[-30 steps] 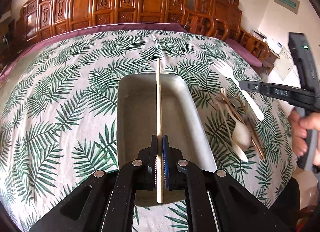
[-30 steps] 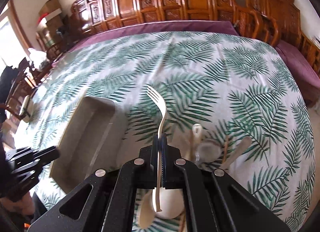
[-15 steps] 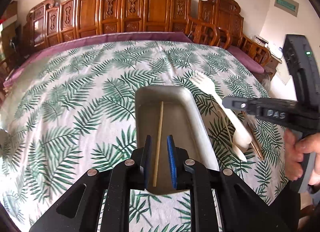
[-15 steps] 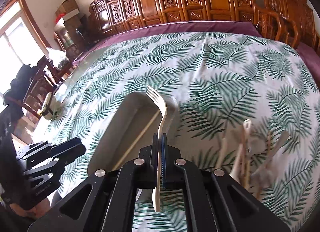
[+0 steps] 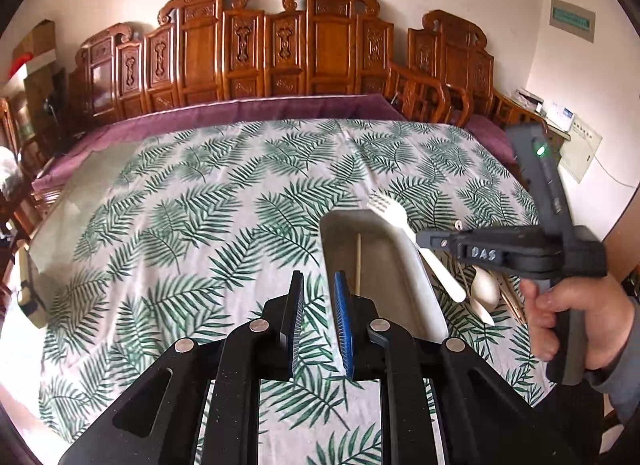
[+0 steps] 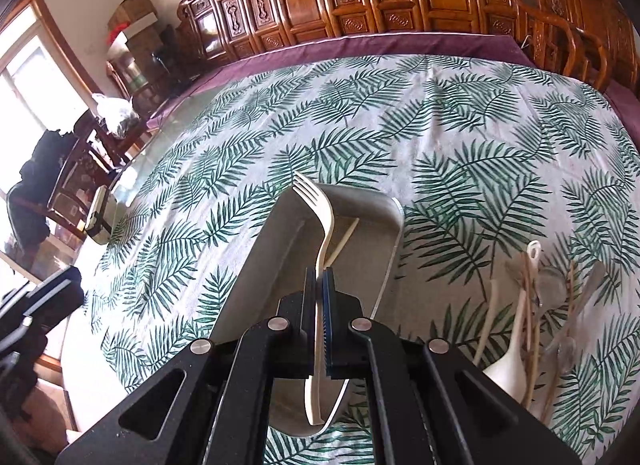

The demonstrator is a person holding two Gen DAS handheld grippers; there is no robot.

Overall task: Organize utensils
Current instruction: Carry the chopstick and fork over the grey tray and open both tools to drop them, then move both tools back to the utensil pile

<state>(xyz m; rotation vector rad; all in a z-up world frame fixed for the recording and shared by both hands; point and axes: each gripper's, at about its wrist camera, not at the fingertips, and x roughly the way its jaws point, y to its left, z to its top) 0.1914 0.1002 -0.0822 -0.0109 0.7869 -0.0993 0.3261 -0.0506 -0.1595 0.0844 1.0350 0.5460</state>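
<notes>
The chopstick [image 5: 358, 261] now lies alone on the floor of the grey tray [image 5: 416, 265], right of centre in the left view; a second ago it was pressed between my left tongs [image 5: 318, 321], so this piece is delivered. Those tongs have let go, their jaws have opened a little, and now they stand narrowly apart with nothing between them, over the leaf-pattern cloth of the table [image 5: 180, 225] just to the left of the tray. In the right view my right tongs [image 6: 319, 297] are clamped on the handle of the cream fork [image 6: 320, 233], whose tines point to the upper middle of the frame, above the tray; one second before, this fork was over the cloth, beside the tray. I judge that the fork is the next piece to go in, beside the chopstick. The remaining utensils [image 6: 532, 317], spoons and sticks in a loose heap, wait at the lower right of the right view, so much of the sorting is not yet done.
</notes>
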